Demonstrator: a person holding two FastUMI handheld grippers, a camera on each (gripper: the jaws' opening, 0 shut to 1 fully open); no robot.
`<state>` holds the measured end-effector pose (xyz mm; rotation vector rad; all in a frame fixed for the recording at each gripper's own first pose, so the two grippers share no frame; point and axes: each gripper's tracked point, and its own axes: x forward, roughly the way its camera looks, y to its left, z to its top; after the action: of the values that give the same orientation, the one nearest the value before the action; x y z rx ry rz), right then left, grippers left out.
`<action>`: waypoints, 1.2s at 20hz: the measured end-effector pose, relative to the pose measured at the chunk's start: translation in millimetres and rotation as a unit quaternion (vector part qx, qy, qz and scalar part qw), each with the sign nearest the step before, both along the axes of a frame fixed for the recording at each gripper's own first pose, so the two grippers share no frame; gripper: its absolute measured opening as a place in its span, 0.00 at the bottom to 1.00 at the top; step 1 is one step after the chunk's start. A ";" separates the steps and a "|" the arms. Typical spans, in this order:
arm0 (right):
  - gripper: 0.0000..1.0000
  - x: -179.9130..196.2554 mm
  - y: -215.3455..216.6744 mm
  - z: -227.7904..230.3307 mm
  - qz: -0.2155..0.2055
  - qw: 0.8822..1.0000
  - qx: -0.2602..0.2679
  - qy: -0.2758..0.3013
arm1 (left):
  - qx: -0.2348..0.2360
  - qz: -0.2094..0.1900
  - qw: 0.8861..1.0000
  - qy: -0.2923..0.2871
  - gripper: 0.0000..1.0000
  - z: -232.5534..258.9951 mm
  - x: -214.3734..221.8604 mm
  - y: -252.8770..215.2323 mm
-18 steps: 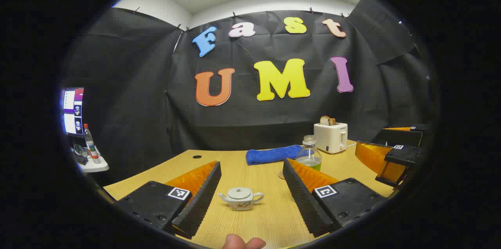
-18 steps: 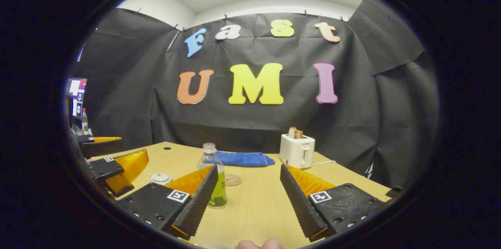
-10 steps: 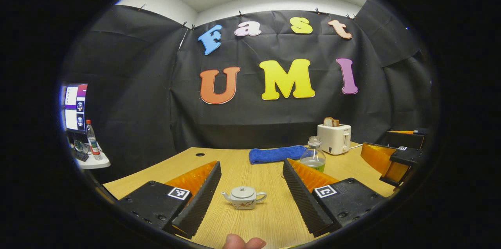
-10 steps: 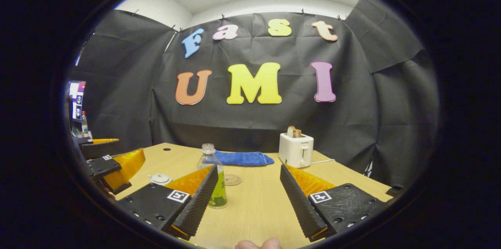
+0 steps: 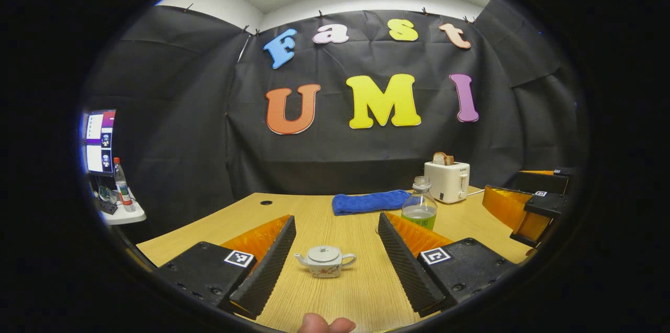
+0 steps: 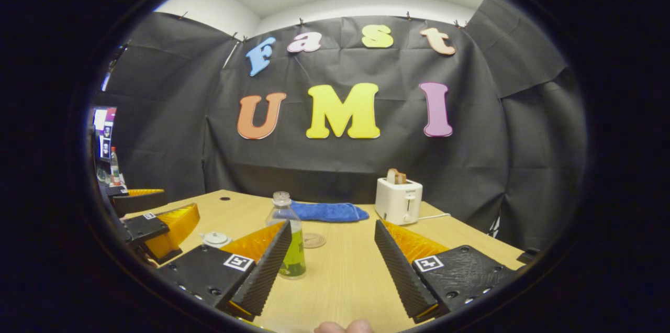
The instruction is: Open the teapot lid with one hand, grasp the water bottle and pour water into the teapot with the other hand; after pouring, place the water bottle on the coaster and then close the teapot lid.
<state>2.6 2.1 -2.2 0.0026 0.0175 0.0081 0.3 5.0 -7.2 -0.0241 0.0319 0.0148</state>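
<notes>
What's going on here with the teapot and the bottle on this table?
A person holds a claw in each hand over a wooden table, and nothing is gripped yet. The left claw is open, lined up on the small teapot, whose lid is on. The right claw is open, with the water bottle standing upright just behind its left finger. The coaster lies bare past the bottle. A blue towel and a toaster sit farther back.

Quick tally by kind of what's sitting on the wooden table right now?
Teapot: 1
Water bottle: 1
Coaster: 1
Blue towel: 1
Toaster: 1
Total: 5
</notes>
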 end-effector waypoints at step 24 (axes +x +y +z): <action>0.95 8.2 -31.4 -54.2 -0.016 0.998 0.007 0.057 | -0.011 0.015 0.996 0.086 0.98 -80.8 56.4 21.3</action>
<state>10.8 -29.3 -56.4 0.0171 0.1308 -0.0244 56.8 26.3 -87.9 -0.0454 0.2046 0.0463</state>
